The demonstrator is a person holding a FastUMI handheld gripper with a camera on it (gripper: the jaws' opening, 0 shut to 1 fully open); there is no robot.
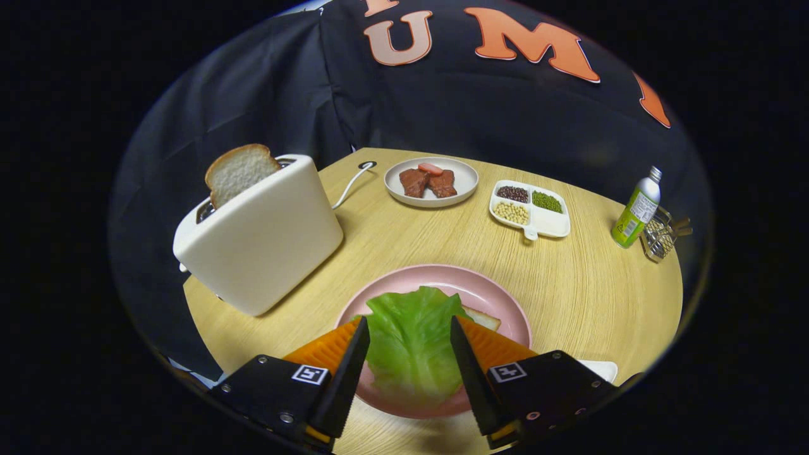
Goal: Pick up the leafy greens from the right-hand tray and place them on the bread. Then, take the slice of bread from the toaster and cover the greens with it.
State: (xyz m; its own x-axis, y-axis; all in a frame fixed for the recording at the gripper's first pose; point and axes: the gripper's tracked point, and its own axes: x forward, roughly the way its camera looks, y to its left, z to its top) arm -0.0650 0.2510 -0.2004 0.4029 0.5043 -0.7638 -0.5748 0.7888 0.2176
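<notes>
A green lettuce leaf (411, 344) lies flat over a slice of bread (484, 318) on a pink plate (505, 300); only a corner of that bread shows past the leaf. My gripper (408, 328) stands open low over the plate, the leaf spread between its two fingers and touching their inner sides without being crumpled. Beyond the fingers to the left stands a white toaster (265, 234). A second slice of bread (240, 172) sticks up out of its slot.
On the round wooden table (600, 297), a white plate of meat slices (431, 181) and a divided dish of beans (529, 210) sit at the far side. A green bottle (636, 208) and wire basket (660, 235) stand far right. A white tray's corner (600, 368) shows beside my right finger.
</notes>
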